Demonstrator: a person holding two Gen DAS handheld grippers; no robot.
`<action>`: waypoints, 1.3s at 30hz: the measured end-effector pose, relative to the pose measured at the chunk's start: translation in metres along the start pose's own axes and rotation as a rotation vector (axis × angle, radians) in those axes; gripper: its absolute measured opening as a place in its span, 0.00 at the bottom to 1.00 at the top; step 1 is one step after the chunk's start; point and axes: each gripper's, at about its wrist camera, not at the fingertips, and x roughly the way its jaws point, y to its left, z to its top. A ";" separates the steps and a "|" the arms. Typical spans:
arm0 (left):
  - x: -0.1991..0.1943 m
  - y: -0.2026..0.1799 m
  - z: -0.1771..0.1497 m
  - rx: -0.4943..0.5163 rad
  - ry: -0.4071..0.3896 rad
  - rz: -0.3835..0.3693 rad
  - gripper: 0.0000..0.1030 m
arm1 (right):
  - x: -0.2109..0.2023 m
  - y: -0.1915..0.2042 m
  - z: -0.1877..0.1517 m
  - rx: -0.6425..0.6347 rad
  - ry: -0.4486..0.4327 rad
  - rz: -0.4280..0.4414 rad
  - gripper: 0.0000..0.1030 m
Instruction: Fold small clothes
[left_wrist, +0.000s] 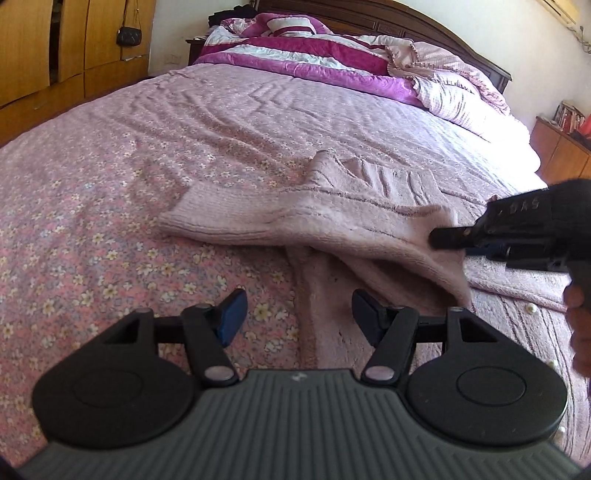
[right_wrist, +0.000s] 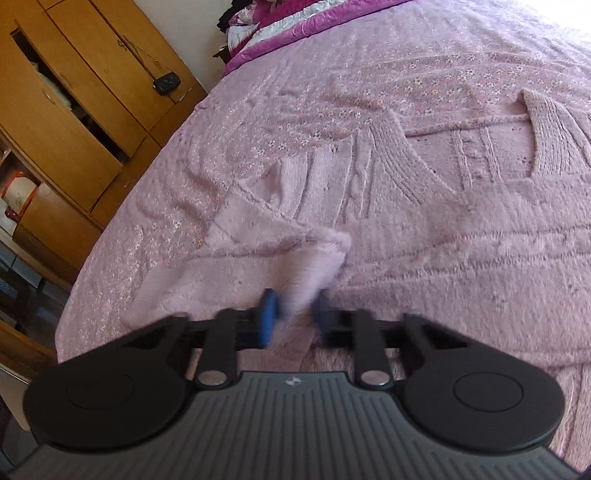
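A fluffy pale pink knitted sweater (left_wrist: 332, 218) lies spread on the floral pink bedspread (left_wrist: 92, 229). In the right wrist view its V-neck (right_wrist: 476, 147) shows at the upper right. One sleeve (right_wrist: 280, 254) is folded over and lifted off the body of the sweater. My right gripper (right_wrist: 295, 308) is shut on the edge of that sleeve, with fabric bunched between its blue pads; the picture there is blurred. The left wrist view shows the right gripper (left_wrist: 441, 236) from the side, pinching the raised fold. My left gripper (left_wrist: 297, 306) hovers open over the sweater's near edge, holding nothing.
A striped magenta quilt (left_wrist: 295, 55) and pillows (left_wrist: 454, 92) are heaped at the head of the bed. A wooden wardrobe (right_wrist: 74, 110) with a black bag (right_wrist: 167, 82) hanging on it stands left of the bed. A person's hand (left_wrist: 580, 325) holds the right gripper.
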 end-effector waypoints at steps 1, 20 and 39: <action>0.001 -0.001 0.000 0.004 0.002 0.003 0.63 | -0.002 0.001 0.004 -0.007 -0.011 0.003 0.09; -0.010 0.007 0.006 -0.008 0.018 0.012 0.63 | 0.015 -0.004 0.006 -0.226 -0.126 -0.242 0.27; -0.044 0.055 0.005 -0.031 0.070 0.134 0.63 | -0.005 0.122 -0.056 -0.639 -0.121 -0.056 0.74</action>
